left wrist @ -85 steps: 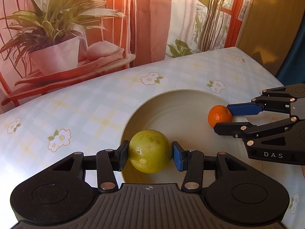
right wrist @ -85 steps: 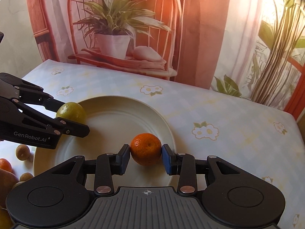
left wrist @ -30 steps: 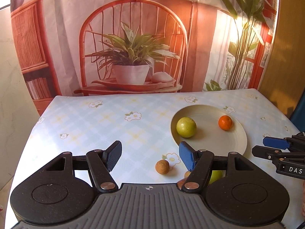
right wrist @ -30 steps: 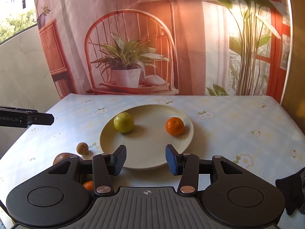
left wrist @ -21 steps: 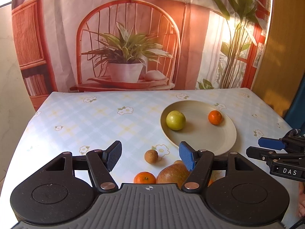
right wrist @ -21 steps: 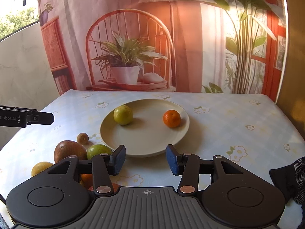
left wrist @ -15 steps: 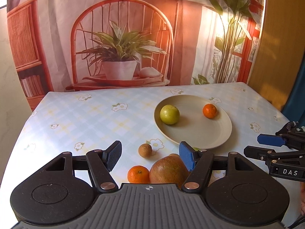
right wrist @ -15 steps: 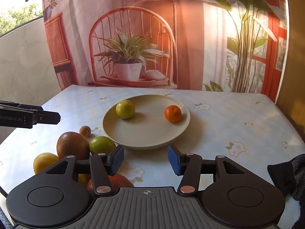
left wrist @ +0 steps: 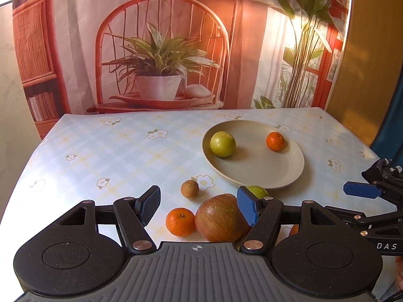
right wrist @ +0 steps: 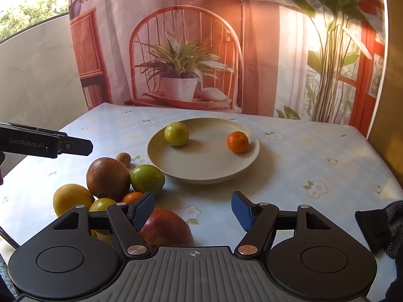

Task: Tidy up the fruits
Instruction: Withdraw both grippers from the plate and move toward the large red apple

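Observation:
A beige plate (right wrist: 201, 171) carries a yellow-green fruit (right wrist: 176, 134) and a tangerine (right wrist: 237, 141); the left wrist view shows this plate (left wrist: 262, 168) too. A heap of loose fruit lies on the near left: a brown fruit (right wrist: 108, 178), a green one (right wrist: 147, 178), a yellow one (right wrist: 71, 200) and a red apple (right wrist: 166, 229). My right gripper (right wrist: 192, 209) hovers over the apple, jaws opening, gripping nothing. My left gripper (left wrist: 199, 205) is open above a tangerine (left wrist: 180, 221) and the brown fruit (left wrist: 220, 217), touching neither.
A small brown round fruit (left wrist: 189, 188) lies between the heap and the plate. The flowered tablecloth (right wrist: 314, 166) runs to the table's right edge. A dark glove (right wrist: 382, 224) shows at the right. A printed backdrop stands behind the table.
Both grippers let go of their fruit on the plate and drew back toward the near edge. The fruit heap came into view. The right jaws spread wider.

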The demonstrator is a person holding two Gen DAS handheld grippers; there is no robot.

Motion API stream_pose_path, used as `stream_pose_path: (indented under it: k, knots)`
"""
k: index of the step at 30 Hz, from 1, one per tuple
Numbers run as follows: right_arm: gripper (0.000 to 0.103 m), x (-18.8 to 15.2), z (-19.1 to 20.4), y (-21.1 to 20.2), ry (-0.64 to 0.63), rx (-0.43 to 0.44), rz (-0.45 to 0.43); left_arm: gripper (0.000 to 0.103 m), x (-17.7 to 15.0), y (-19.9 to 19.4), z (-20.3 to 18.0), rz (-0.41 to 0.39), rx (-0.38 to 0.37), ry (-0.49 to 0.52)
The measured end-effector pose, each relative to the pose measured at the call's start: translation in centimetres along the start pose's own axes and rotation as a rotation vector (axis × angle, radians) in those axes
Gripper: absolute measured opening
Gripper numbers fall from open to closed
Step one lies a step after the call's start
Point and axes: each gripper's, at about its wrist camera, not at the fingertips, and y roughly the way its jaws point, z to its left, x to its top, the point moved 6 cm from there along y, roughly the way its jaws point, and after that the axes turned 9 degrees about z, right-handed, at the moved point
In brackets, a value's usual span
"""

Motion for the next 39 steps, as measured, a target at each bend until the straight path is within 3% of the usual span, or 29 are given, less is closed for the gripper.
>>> stream_pose_path:
  k: [5,9,23,35,39]
  knots:
    - [0.068,-0.8,1.0,0.0,-0.033,0.014,0.011,0.07,-0.5,-0.2,-0.1,0.008,0.003,0.003]
    - [0.078,-1.2,2.1,-0.1,-0.094,0.017,0.018,0.076,-0.6,-0.5,-0.1,0.005,-0.02,-0.004]
    - [0.078,-3.5,3.9,1.4,-0.157,0.067,0.093,0.078,-1.1,-0.6,-0.2,0.014,-0.027,-0.02]
    - [0.069,-4.1,1.7,2.6,-0.051,0.099,0.146,0.078,-1.2,-0.1,-0.7,0.027,-0.026,0.004]
    - [0.06,-3.9,1.7,2.7,-0.048,0.137,0.145,0.078,-1.1,0.1,-0.8,0.03,-0.025,0.014]
